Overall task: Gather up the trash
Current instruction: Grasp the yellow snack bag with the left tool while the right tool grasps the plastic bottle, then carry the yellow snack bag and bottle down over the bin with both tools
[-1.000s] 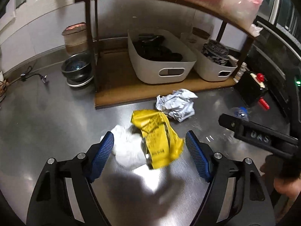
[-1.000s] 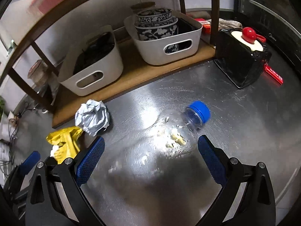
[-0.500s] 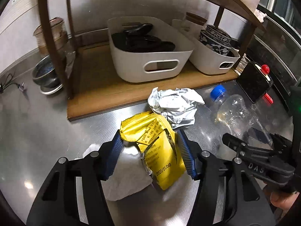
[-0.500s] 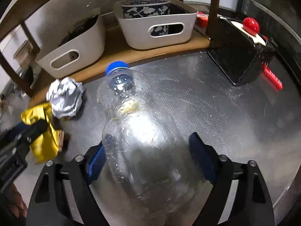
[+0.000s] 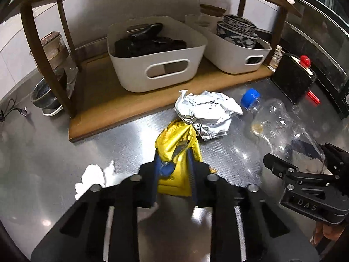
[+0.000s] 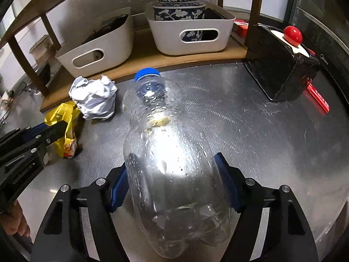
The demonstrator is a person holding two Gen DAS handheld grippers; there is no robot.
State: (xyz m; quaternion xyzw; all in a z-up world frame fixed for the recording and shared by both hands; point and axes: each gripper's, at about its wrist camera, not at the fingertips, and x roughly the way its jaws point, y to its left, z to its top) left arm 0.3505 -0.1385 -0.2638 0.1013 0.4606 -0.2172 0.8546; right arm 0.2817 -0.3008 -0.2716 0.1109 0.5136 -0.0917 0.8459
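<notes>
My left gripper [image 5: 173, 170] is shut on a crumpled yellow snack wrapper [image 5: 177, 139], pinching it between the blue pads on the steel counter. My right gripper [image 6: 174, 179] is shut on a clear plastic bottle [image 6: 168, 144] with a blue cap [image 6: 147, 74], gripping its wide body. In the left wrist view the bottle [image 5: 277, 120] lies to the right with the right gripper [image 5: 305, 170] around its base. A crumpled foil ball [image 5: 207, 113] sits just beyond the wrapper; it also shows in the right wrist view [image 6: 93, 97]. A white tissue [image 5: 96, 174] lies left of my left gripper.
A wooden shelf rack [image 5: 104, 96] stands behind with two white bins [image 5: 157, 59], [image 6: 189, 26], one holding blue patterned bowls [image 6: 178, 2]. A black box with a red knob [image 6: 283, 65] sits right. A metal bowl [image 5: 43, 93] and glass jar [image 5: 54, 50] stand at left.
My left gripper closed from wide open onto the yellow wrapper. My right gripper closed on the bottle, which turned cap-away between the fingers.
</notes>
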